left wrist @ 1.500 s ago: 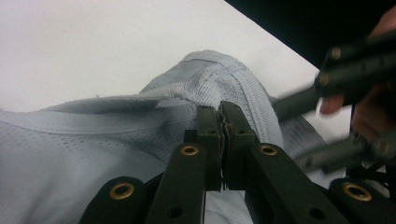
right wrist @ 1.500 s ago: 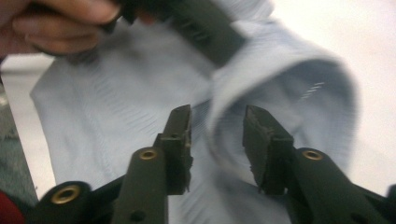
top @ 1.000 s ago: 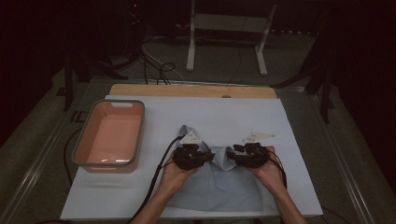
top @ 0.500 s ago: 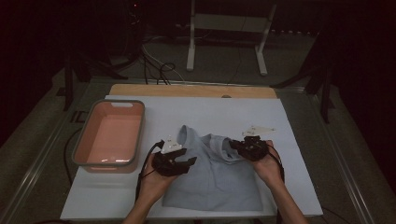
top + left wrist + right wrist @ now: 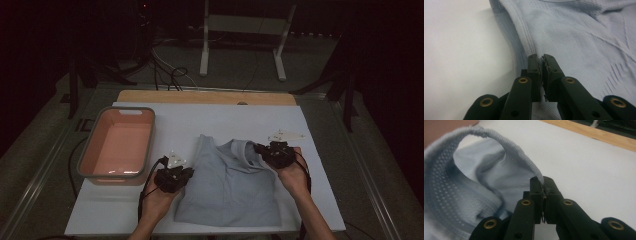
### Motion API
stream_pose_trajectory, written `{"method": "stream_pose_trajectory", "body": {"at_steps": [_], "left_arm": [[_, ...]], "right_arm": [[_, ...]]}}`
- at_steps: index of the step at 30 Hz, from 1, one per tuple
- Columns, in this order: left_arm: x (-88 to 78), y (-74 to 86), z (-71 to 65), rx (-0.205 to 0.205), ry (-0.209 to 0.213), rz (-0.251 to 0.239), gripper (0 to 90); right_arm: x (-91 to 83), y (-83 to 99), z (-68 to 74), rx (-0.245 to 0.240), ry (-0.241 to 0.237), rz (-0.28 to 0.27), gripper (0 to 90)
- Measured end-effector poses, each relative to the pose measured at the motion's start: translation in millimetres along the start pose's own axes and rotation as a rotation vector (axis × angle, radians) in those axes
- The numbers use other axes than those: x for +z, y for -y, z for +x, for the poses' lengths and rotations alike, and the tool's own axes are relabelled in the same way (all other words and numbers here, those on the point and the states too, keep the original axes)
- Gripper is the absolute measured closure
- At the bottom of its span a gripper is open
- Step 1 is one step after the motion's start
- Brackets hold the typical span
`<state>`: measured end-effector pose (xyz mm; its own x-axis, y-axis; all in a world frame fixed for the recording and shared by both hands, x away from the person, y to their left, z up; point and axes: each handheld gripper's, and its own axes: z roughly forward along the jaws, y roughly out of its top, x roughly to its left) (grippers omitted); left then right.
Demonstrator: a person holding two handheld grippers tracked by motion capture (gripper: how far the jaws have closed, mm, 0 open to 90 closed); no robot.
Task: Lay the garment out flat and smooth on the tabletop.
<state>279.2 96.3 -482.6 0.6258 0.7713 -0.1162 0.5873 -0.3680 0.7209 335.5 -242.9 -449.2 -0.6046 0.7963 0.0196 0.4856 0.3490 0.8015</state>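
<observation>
Lying on the white worktop (image 5: 320,150) is a pale blue knit top (image 5: 230,190), looking soft and light; the right gripper (image 5: 543,185) is pinching its ribbed strap, the left gripper (image 5: 541,60) is nipping its side hem.

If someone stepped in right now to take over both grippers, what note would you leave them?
Left gripper: its jaws have just closed on the left edge of the pale blue knit top.
Right gripper: shut on the top's ribbed strap, lifting it.
The top lies flat on the white table sheet; the salmon plastic tub sits to its left.
Done: both edges gripped.
Left: probably folding the top, perhaps moving it to the tub.
</observation>
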Motion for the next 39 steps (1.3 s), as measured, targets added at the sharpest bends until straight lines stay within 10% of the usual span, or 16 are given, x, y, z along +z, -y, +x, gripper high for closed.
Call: {"method": "stream_pose_trajectory", "body": {"at_steps": [15,21,30,39], "left_arm": [[-1.8,-2.8,-6.2,0.056,0.016,0.005,87.7],[0.2,-8.8,-11.5,0.052,0.008,-0.027,84.4],[-7.2,-5.9,-16.9,0.053,0.019,-0.062,47.5],[-10.0,7.4,-19.1,0.039,0.045,-0.035,46.5]], "right_arm": [[-20.6,1.7,-39.9,0.096,0.204,-0.041,87.9],[-16.0,5.2,-41.2,0.095,0.202,-0.022,87.1],[-18.8,9.5,-33.8,0.078,0.180,0.002,50.9],[-29.8,37.8,-20.6,0.058,0.135,0.076,43.3]]}}
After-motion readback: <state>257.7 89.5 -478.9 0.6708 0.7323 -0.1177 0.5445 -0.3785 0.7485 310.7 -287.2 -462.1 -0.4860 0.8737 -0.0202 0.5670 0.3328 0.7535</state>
